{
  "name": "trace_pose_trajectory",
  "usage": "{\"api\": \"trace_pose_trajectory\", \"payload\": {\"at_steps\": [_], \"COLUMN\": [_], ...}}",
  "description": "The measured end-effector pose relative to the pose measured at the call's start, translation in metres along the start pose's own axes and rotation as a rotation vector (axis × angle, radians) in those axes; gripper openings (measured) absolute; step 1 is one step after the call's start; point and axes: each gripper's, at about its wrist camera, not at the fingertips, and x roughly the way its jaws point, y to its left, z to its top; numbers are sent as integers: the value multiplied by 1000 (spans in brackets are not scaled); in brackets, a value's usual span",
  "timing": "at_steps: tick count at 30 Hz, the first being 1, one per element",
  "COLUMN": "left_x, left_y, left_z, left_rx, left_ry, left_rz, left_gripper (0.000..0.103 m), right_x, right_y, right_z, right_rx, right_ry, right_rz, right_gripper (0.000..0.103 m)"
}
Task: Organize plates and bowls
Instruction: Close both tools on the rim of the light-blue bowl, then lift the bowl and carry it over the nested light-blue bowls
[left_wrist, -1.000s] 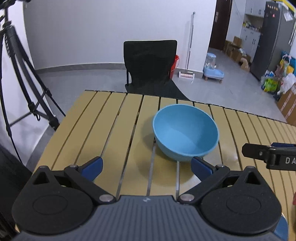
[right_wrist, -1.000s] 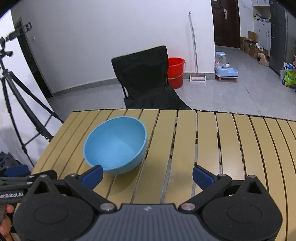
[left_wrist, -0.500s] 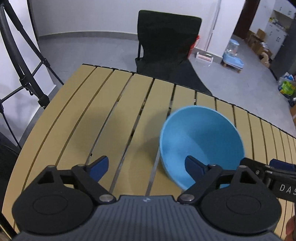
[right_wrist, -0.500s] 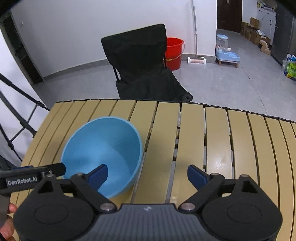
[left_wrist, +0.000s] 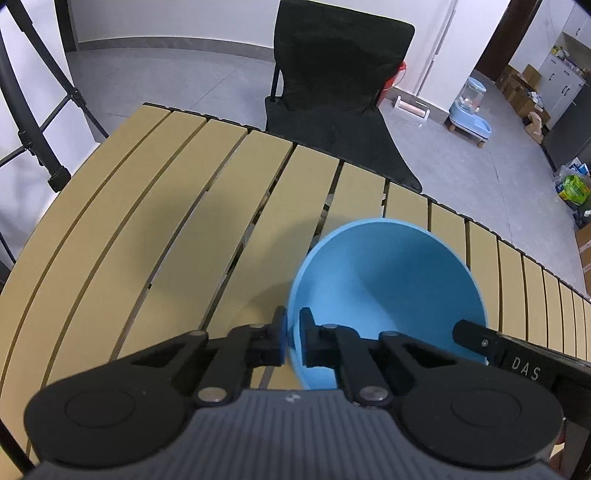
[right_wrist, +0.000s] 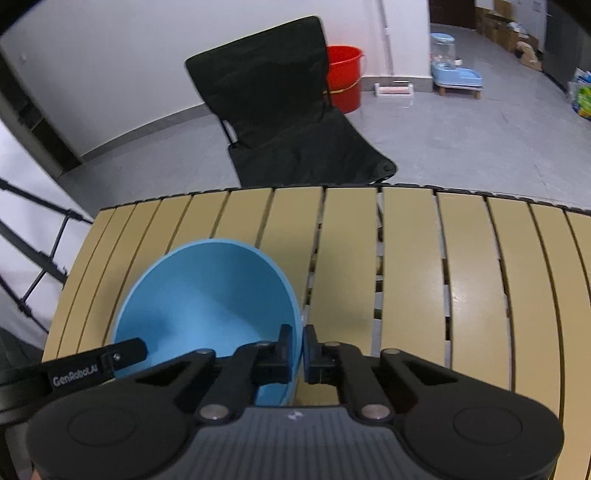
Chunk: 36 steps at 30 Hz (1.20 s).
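A: What changed at the left gripper (left_wrist: 291, 334)?

B: A second ago both stood wide open; now it pinches the blue bowl (left_wrist: 388, 291)'s rim, and the right gripper (right_wrist: 297, 349) pinches the opposite side. Ready to lift, I'd say.

A: Where's the bowl?

B: On the slatted tabletop (left_wrist: 184, 221), toward its near edge. Mouth upward, slightly tipped; round, no long axis.

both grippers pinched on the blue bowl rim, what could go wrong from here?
1. The left gripper and right gripper each pinch only a thin edge of the blue bowl; it could slip on lifting.
2. Uneven hand motion could tilt or twist the bowl.
3. Dropped, it could roll off the slatted table.
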Motion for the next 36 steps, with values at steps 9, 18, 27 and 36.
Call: {"api": "trace_pose_trajectory", "payload": {"at_steps": [9,18,27,36], "left_x": [-18,-48,-88,-118], "left_y": [-8,-18,-27,-42], "left_z": [-8,-20,-38,-68], "left_rx": [19,42,58,77], "left_ry": [-35,-62,-82,-84], "left_rz": [8,-22,-48,-51], "left_gripper": [7,7,7,7], "right_x": [-21,-54,-91,-134], "right_y": [4,-3,-16,-27], "right_z": [-14,-20,-43,-74], "right_rx": [-5,-3,20,26], "right_ry": [-19,-56,-74,-104], "right_rz": [-16,-25,-6,-24], "right_gripper": [5,5,6,6]}}
